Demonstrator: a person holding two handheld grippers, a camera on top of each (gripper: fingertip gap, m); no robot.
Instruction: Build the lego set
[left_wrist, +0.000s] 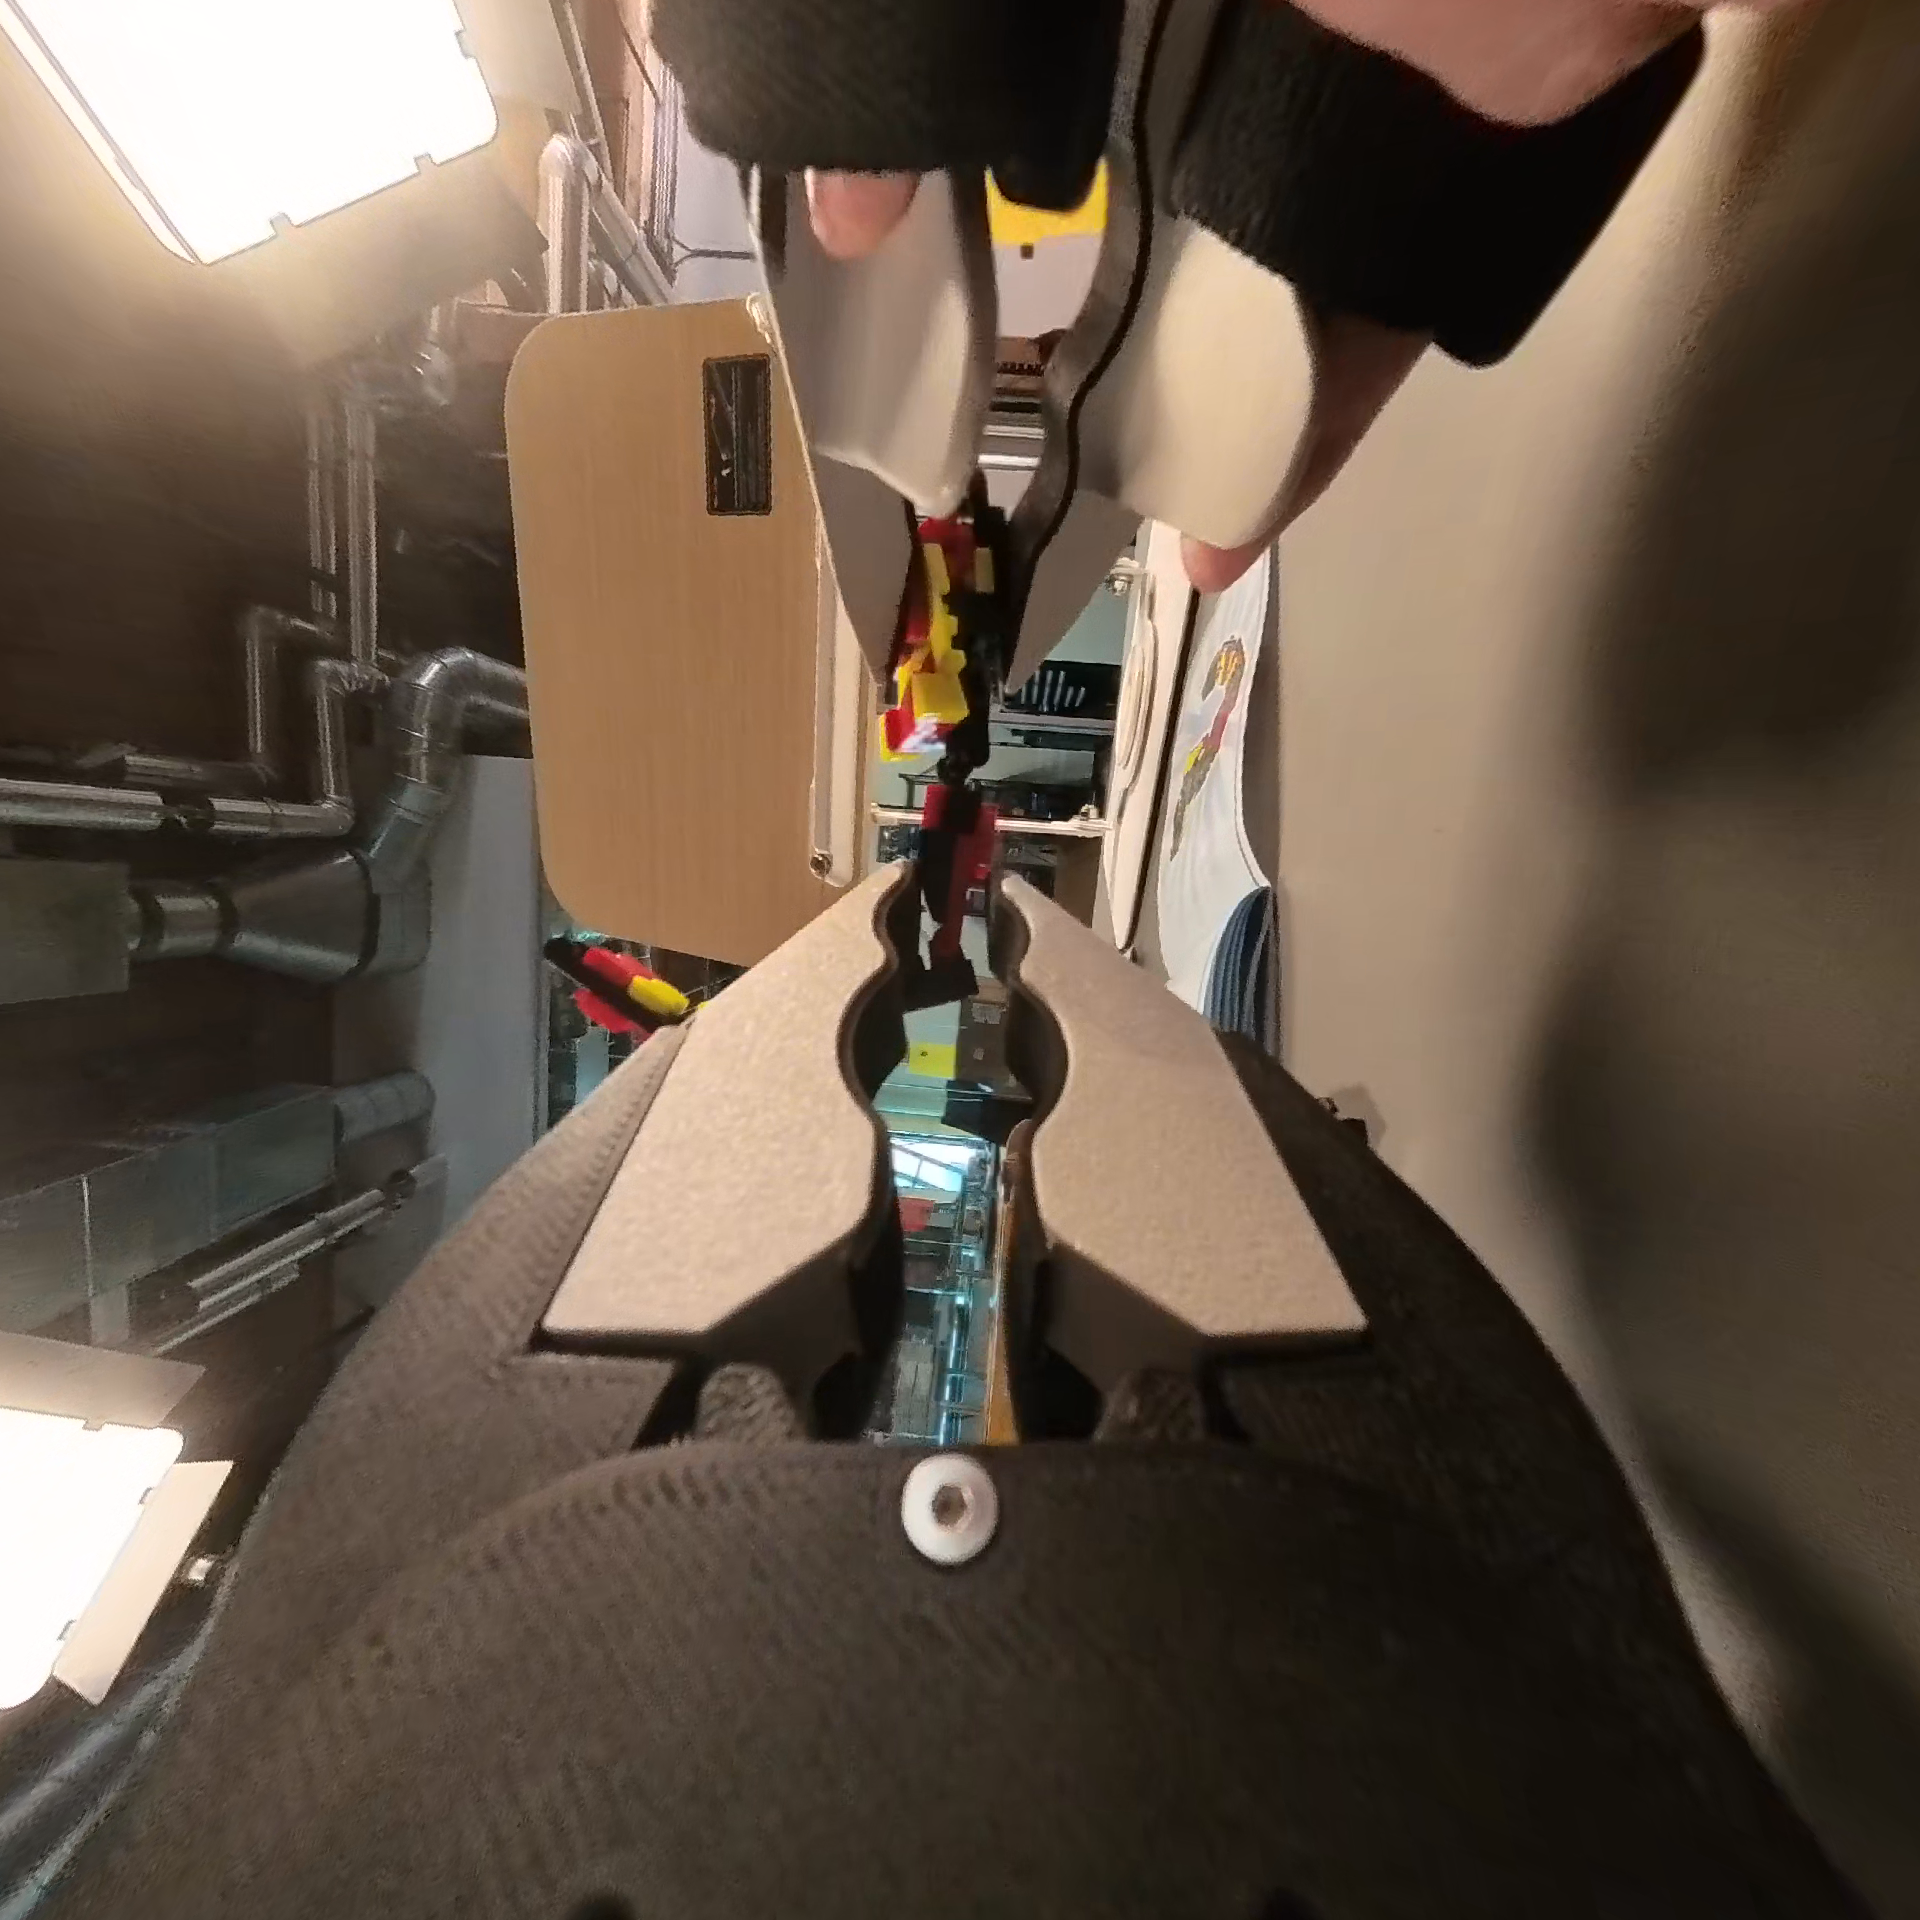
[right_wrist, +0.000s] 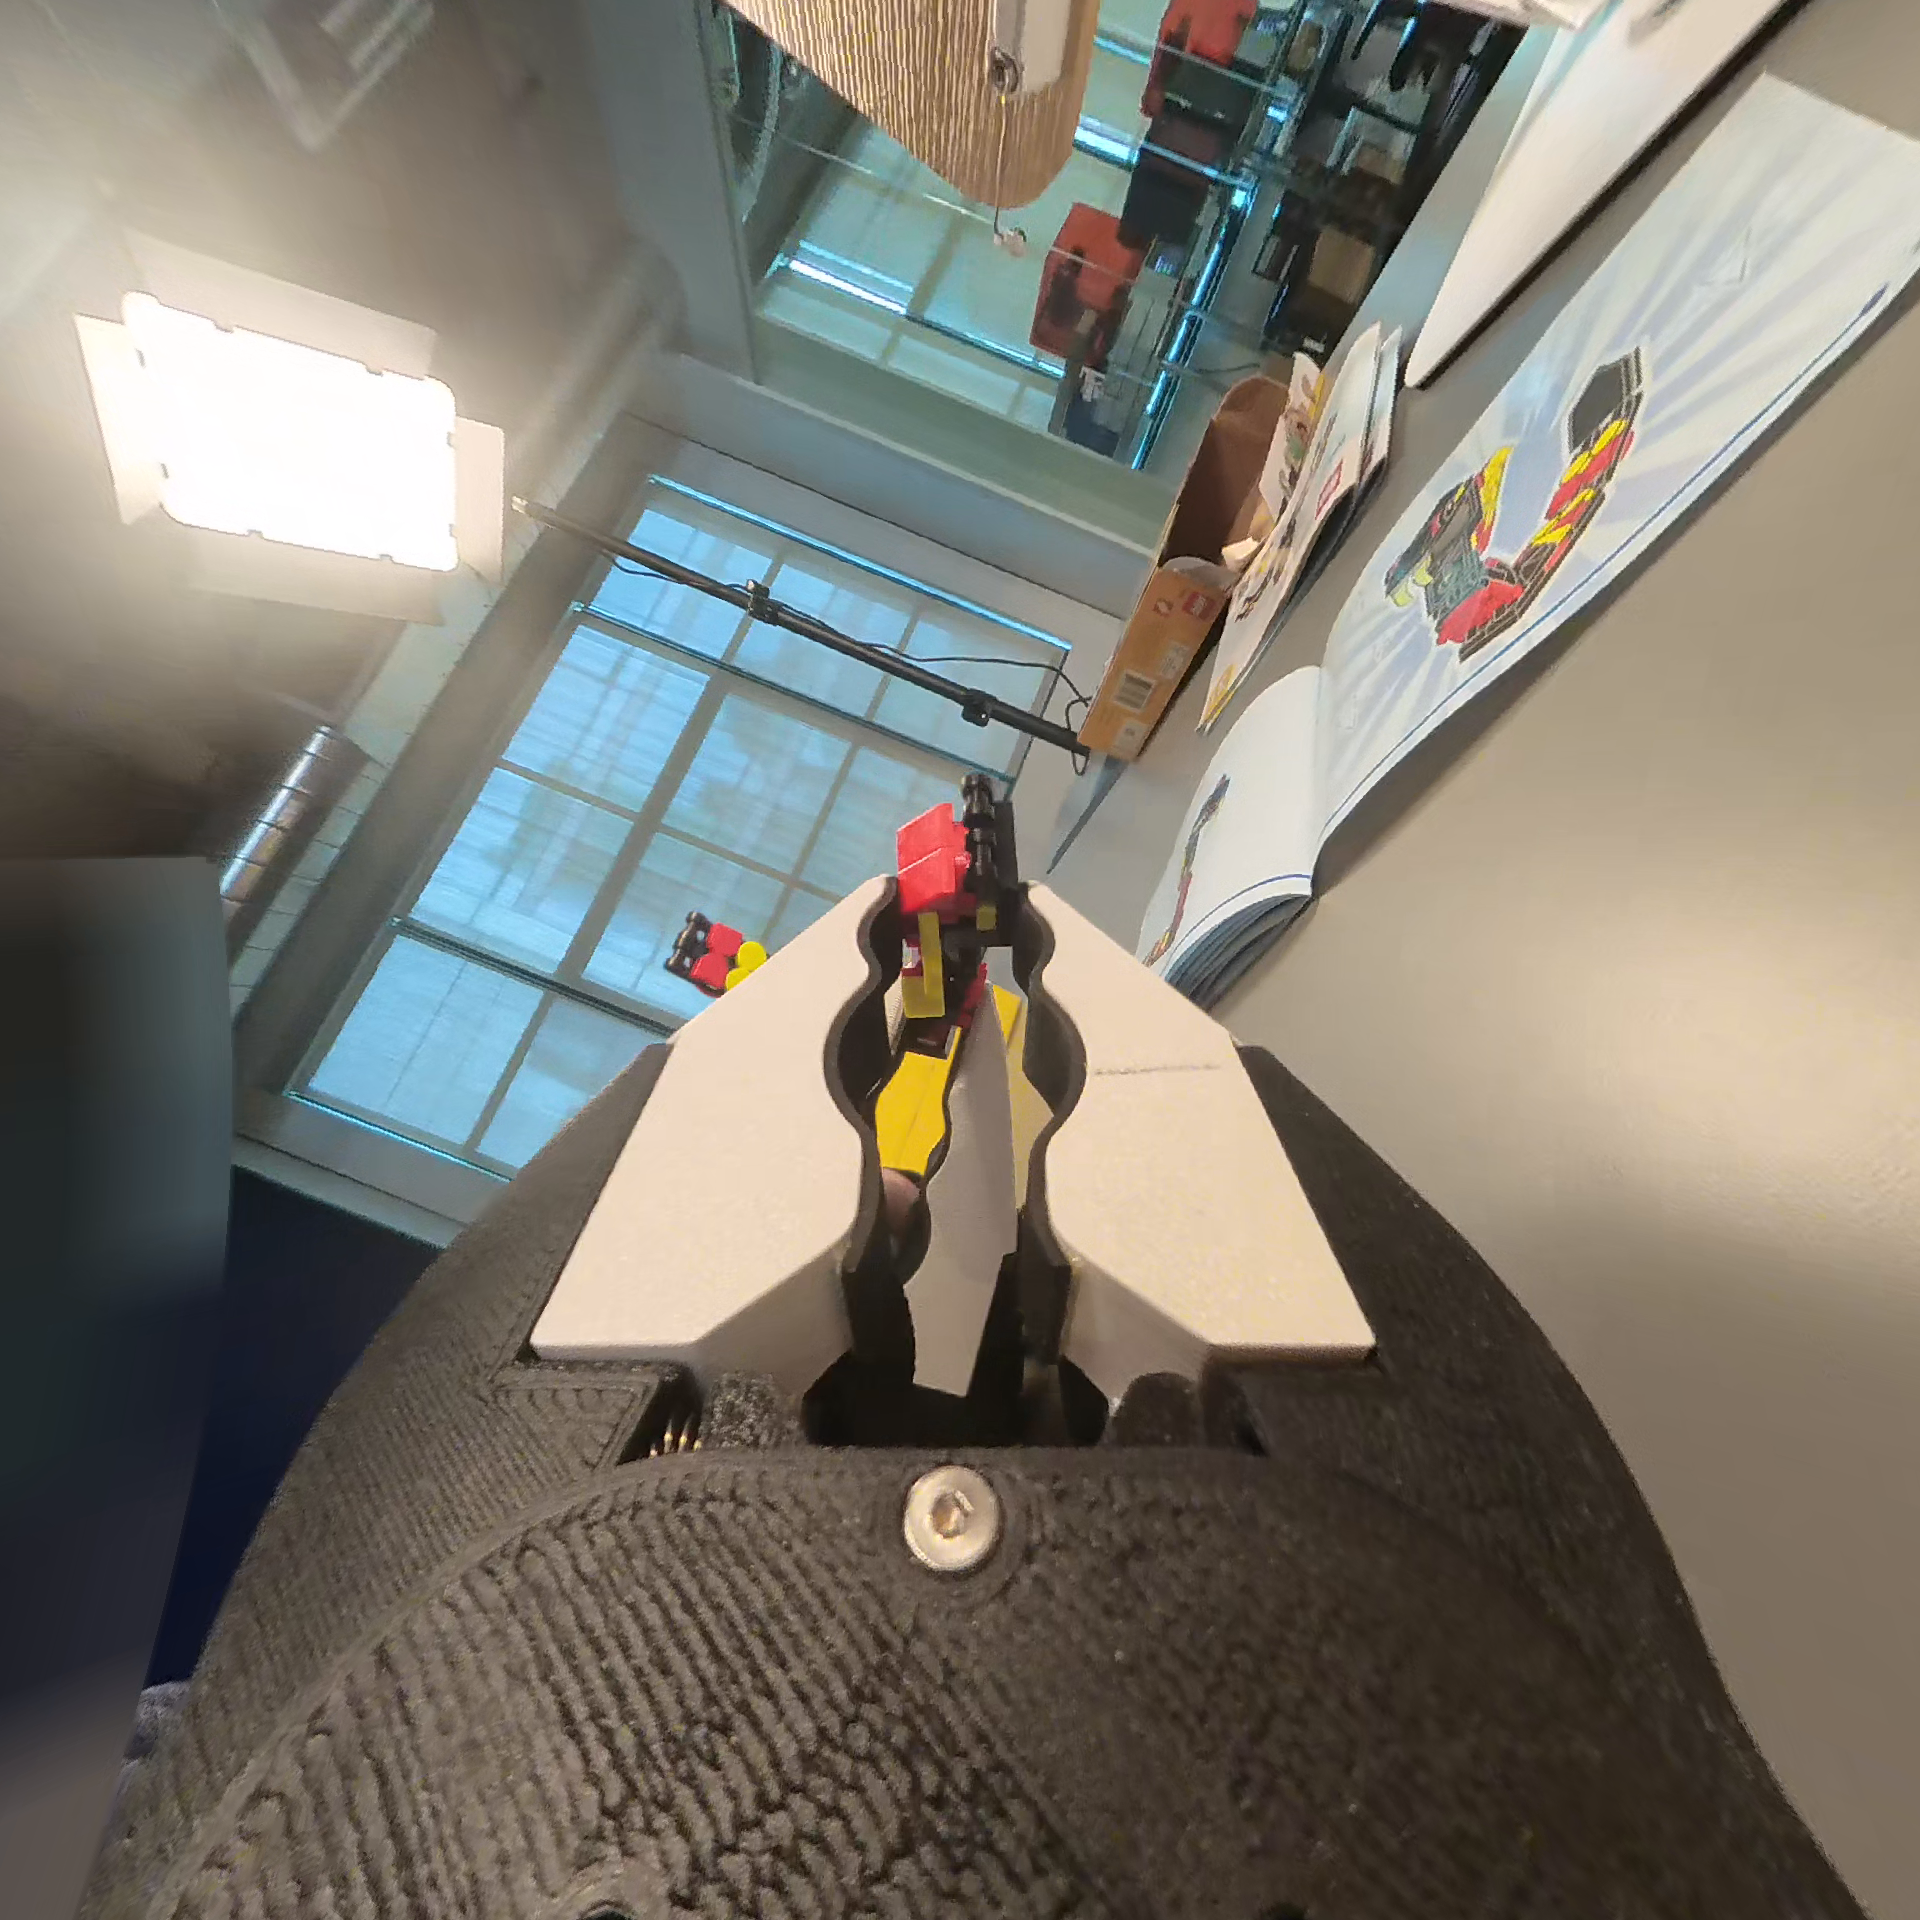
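My left tongs (left_wrist: 961, 904) are narrowed onto the red and black lego piece (left_wrist: 956, 862). My right tongs (right_wrist: 961, 899) clamp the red, yellow and black lego model (right_wrist: 935, 935), held in the air beside the grey surface (right_wrist: 1662, 1039) with its open instruction booklet (right_wrist: 1558, 582).

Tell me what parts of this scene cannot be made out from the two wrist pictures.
- Left wrist view: the joint between the red-black lego piece in the left claw and the red-yellow lego assembly is too small to judge.
- Left wrist view: the right claw covers most of that assembly.
- Right wrist view: the claw's own fingers hide the assembly's lower half.
- Right wrist view: the open instruction booklet is cut by the edge.
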